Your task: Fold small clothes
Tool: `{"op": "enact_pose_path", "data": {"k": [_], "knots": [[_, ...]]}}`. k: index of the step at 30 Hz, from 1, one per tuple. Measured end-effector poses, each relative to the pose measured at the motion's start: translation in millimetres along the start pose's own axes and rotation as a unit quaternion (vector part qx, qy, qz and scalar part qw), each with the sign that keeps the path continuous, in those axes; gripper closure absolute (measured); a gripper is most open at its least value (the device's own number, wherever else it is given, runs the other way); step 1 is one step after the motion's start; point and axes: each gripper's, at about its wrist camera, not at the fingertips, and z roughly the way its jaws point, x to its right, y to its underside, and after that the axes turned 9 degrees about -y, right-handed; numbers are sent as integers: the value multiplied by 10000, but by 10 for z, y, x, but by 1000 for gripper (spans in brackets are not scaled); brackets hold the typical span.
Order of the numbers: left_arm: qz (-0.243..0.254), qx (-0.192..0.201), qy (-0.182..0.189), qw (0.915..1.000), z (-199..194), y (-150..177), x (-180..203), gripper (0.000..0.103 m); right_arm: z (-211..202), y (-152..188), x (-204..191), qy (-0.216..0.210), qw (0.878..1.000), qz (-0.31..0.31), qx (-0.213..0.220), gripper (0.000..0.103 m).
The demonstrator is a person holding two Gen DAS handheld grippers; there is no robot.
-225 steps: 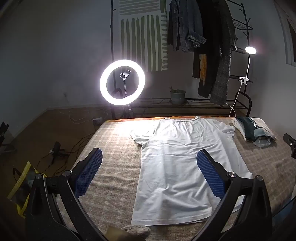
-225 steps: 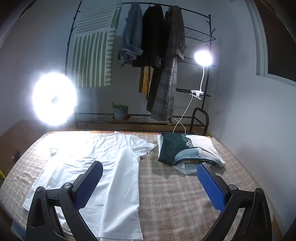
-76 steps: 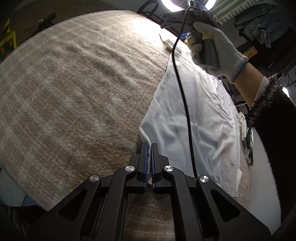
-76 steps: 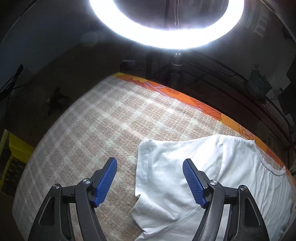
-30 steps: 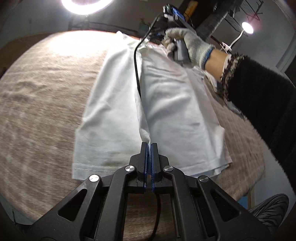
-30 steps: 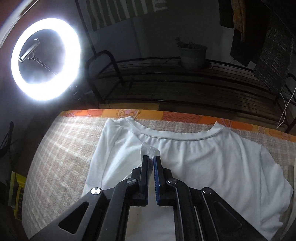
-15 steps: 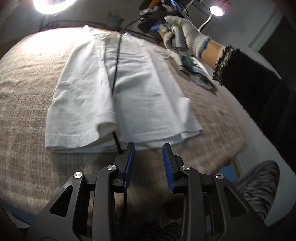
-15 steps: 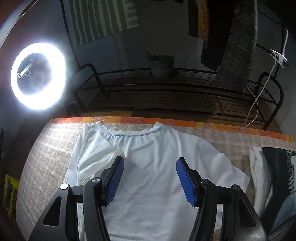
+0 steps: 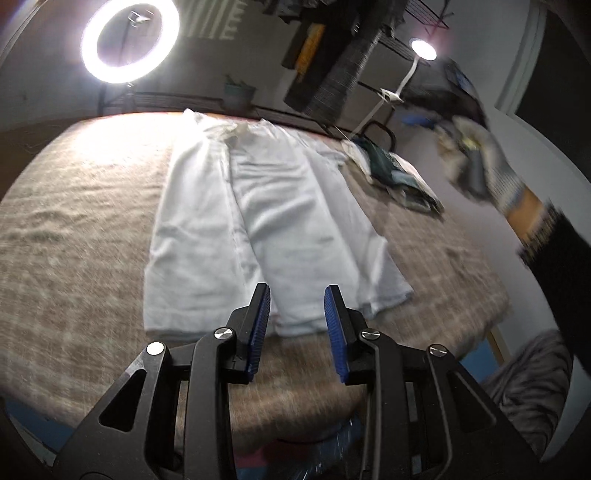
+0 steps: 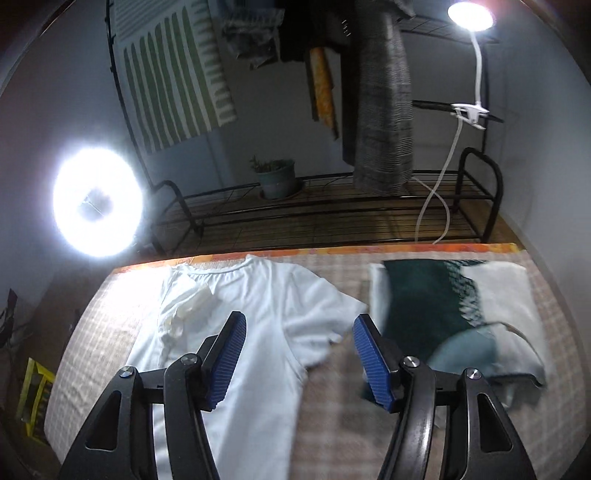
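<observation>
Left wrist view first: my left gripper (image 9: 297, 328) hangs over the near edge of the bed (image 9: 74, 236), its blue pads apart and holding nothing. Just past the pads lies the white T-shirt (image 9: 258, 221), flat on the checked blanket, hem toward the near edge and collar toward the far edge. Its left side is folded in over the body, leaving a long crease that runs from hem to collar. Over the bed's right edge I see my gloved right hand (image 9: 480, 166), blurred, raised well above the blanket.

On the right wrist view my right gripper (image 10: 299, 354) is also spread wide and empty, above the shirt's unfolded sleeve (image 10: 332, 310). The folded-in sleeve sits bunched near the collar. Beside the shirt, toward the far right corner of the bed, rests a pile of folded clothes (image 10: 450, 306), dark green and pale. Beyond the far edge stand a ring light (image 10: 96, 206), a potted plant (image 10: 275, 177) on a low rack and a clip lamp (image 10: 471, 16).
</observation>
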Motion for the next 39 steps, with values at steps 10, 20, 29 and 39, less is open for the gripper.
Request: {"op": "enact_pose_path", "data": {"k": [10, 20, 29, 39], "knots": [[389, -247, 302, 9985, 444, -133, 535, 73, -718, 405, 622, -296, 9988, 270, 298, 40], [1376, -992, 721, 9829, 1112, 17, 1582, 48, -643, 652, 1051, -523, 9969, 587, -70, 40], [1812, -1073, 67, 9776, 1472, 117, 1825, 51, 35, 654, 949, -1175, 9878, 868, -548, 39], [398, -1233, 740, 9888, 1441, -181, 1397, 100, 1094, 589, 615, -1216, 9813, 1042, -1066, 39]]}}
